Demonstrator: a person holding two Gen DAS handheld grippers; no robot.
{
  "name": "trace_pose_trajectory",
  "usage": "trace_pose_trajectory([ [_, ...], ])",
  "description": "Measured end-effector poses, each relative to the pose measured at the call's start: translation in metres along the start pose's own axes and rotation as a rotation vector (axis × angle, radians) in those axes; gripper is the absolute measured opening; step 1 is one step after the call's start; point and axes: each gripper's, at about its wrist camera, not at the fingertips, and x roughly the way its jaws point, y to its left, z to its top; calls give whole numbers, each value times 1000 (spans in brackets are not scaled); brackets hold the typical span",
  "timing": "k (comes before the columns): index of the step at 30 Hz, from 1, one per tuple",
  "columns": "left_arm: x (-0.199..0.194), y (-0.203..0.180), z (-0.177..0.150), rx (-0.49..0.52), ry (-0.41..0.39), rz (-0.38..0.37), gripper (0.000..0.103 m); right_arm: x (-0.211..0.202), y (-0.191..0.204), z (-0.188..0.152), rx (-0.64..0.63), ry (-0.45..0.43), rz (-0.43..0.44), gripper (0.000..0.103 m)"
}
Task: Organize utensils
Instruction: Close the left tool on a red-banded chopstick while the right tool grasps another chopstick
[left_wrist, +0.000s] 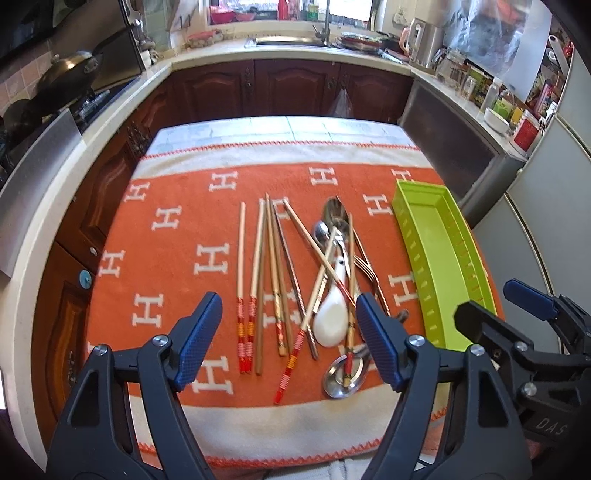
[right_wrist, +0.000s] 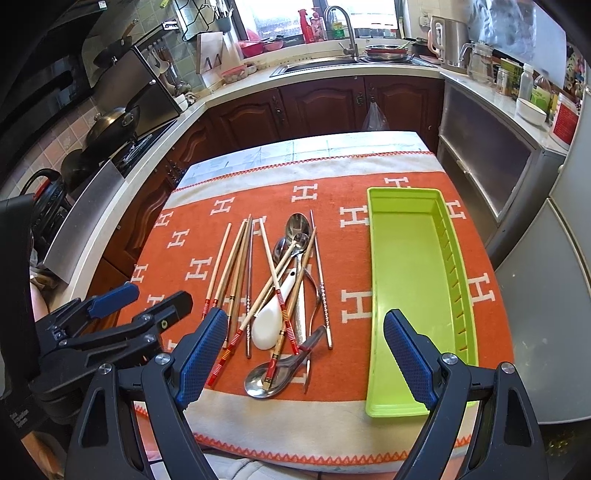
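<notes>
A pile of utensils lies on an orange cloth: several chopsticks (left_wrist: 258, 280) (right_wrist: 229, 273), a white ceramic spoon (left_wrist: 332, 317) (right_wrist: 267, 323), metal spoons (left_wrist: 345, 371) (right_wrist: 269, 378) and a fork (left_wrist: 365, 267). A green tray (left_wrist: 443, 266) (right_wrist: 410, 288) stands empty to their right. My left gripper (left_wrist: 291, 336) is open and empty above the near ends of the chopsticks. My right gripper (right_wrist: 306, 358) is open and empty, hovering between the pile and the tray. Each gripper shows in the other view: the right (left_wrist: 498, 306), the left (right_wrist: 144, 295).
The orange cloth (left_wrist: 177, 229) (right_wrist: 351, 236) covers a small table. Kitchen counters surround it: a stove with pans (right_wrist: 110, 125) at left, a sink (right_wrist: 317, 66) at the back, jars and a bowl (right_wrist: 530, 109) at right. A steel cabinet (right_wrist: 487, 162) stands close to the table's right edge.
</notes>
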Motion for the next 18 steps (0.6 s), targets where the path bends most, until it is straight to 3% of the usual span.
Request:
trace_pose_trajectory([
  [8, 2, 29, 14, 17, 9, 28, 73, 1, 11, 20, -65, -51, -20, 87],
  [18, 39, 76, 22, -33, 78, 17, 73, 47, 23, 60, -116, 26, 57, 56],
])
